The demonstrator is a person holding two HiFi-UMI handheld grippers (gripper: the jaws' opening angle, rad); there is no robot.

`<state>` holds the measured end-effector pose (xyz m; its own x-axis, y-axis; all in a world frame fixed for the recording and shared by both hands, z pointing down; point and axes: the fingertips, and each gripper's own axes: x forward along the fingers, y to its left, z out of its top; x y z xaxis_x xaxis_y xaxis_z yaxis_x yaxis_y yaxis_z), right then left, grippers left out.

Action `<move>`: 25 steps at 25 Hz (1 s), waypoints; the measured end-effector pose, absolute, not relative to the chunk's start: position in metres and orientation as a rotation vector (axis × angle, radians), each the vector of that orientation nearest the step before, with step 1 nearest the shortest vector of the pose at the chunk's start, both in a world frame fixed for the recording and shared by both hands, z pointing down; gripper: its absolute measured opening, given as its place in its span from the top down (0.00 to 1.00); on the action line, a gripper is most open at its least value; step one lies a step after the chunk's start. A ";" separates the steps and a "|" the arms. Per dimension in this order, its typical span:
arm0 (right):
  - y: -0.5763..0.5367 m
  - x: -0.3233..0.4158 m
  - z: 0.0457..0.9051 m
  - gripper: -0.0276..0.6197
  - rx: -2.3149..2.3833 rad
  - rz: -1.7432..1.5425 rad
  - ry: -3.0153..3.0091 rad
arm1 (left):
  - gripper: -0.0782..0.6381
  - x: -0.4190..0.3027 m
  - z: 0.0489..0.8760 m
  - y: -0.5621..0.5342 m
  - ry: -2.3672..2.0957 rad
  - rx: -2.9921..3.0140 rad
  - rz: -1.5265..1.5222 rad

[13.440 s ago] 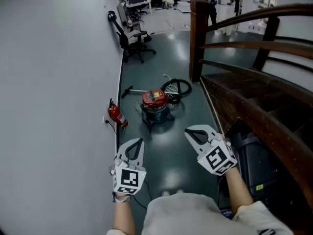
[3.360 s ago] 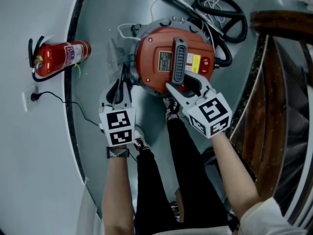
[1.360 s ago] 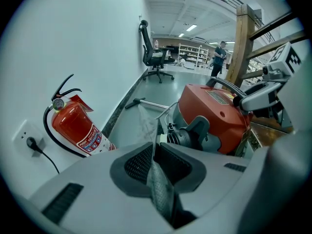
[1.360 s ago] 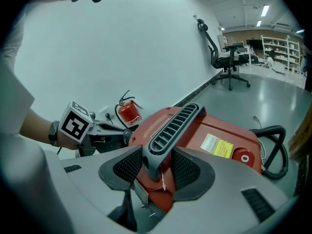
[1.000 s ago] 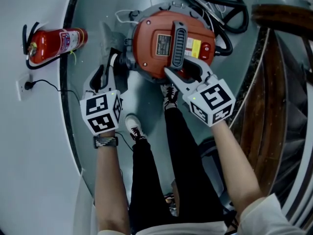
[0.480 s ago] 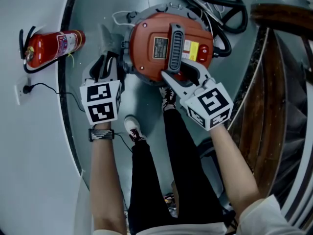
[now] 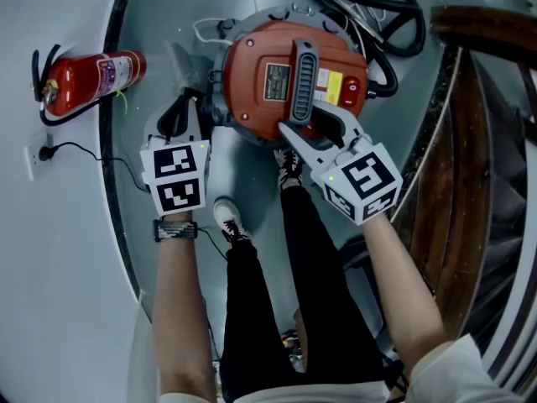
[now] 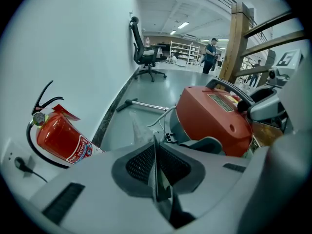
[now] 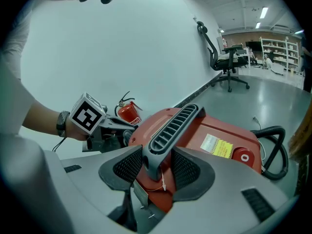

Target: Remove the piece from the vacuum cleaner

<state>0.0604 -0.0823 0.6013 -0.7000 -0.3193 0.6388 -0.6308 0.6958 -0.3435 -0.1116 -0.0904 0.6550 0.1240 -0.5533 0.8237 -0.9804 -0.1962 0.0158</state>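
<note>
A red-lidded vacuum cleaner [image 7: 268, 57] stands on the floor, with a grey ribbed handle [image 7: 302, 78] across its top. My right gripper [image 7: 306, 133] is shut on the near end of that handle [image 9: 170, 126], one pad on each side. My left gripper [image 7: 180, 112] is at the vacuum's left flank. Its jaws have just been closing, and in the left gripper view [image 8: 156, 174] they press on a thin flat piece seen edge-on. I cannot tell what that piece is. The red lid [image 8: 214, 118] lies to the right of the left jaws.
A red fire extinguisher [image 7: 88, 78] lies by the wall on the left, near a wall socket [image 7: 38, 154]. A black hose [image 7: 377, 15] coils behind the vacuum. A wooden stair railing [image 7: 478, 99] runs on the right. The person's legs and shoes [image 7: 226, 217] are just below the vacuum.
The left gripper shifted slightly right toward the vacuum's side and rolled, and its jaws went from spread to nearly together. The right gripper stayed on the handle.
</note>
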 end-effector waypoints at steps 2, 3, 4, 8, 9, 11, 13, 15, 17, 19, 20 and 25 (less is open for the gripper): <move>-0.082 0.061 0.601 0.66 0.727 0.753 -2.359 | 0.85 -0.113 0.654 -0.090 -1.503 1.787 0.887; -0.082 0.061 0.601 0.66 0.728 0.752 -2.360 | 0.85 -0.114 0.654 -0.089 -1.513 1.759 0.843; -0.082 0.061 0.601 0.66 0.729 0.751 -2.360 | 0.85 -0.116 0.653 -0.089 -1.522 1.732 0.800; -0.082 0.060 0.601 0.66 0.722 0.754 -2.359 | 0.85 -0.120 0.652 -0.089 -1.550 1.677 0.721; -0.082 0.060 0.601 0.66 0.722 0.753 -2.359 | 0.85 -0.121 0.652 -0.089 -1.553 1.670 0.708; -0.082 0.060 0.601 0.66 0.724 0.749 -2.362 | 0.85 -0.122 0.652 -0.088 -1.558 1.658 0.695; -0.082 0.060 0.601 0.66 0.726 0.744 -2.367 | 0.85 -0.123 0.652 -0.088 -1.565 1.649 0.695; -0.082 0.060 0.601 0.66 0.725 0.743 -2.369 | 0.85 -0.124 0.652 -0.088 -1.574 1.632 0.678; -0.082 0.060 0.601 0.66 0.724 0.743 -2.367 | 0.85 -0.126 0.652 -0.087 -1.580 1.603 0.638; -0.082 0.060 0.601 0.66 0.726 0.740 -2.368 | 0.85 -0.128 0.653 -0.087 -1.586 1.575 0.601; -0.082 0.060 0.601 0.66 0.726 0.739 -2.368 | 0.85 -0.128 0.653 -0.087 -1.590 1.563 0.586; -0.082 0.060 0.601 0.66 0.723 0.738 -2.369 | 0.85 -0.133 0.653 -0.086 -1.621 1.513 0.531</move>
<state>0.0602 -0.0815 0.6010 -0.7039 -0.3227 0.6327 -0.6250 0.7047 -0.3359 -0.1331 -0.0857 0.6528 0.0760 -0.6021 0.7948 -0.9558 0.1831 0.2301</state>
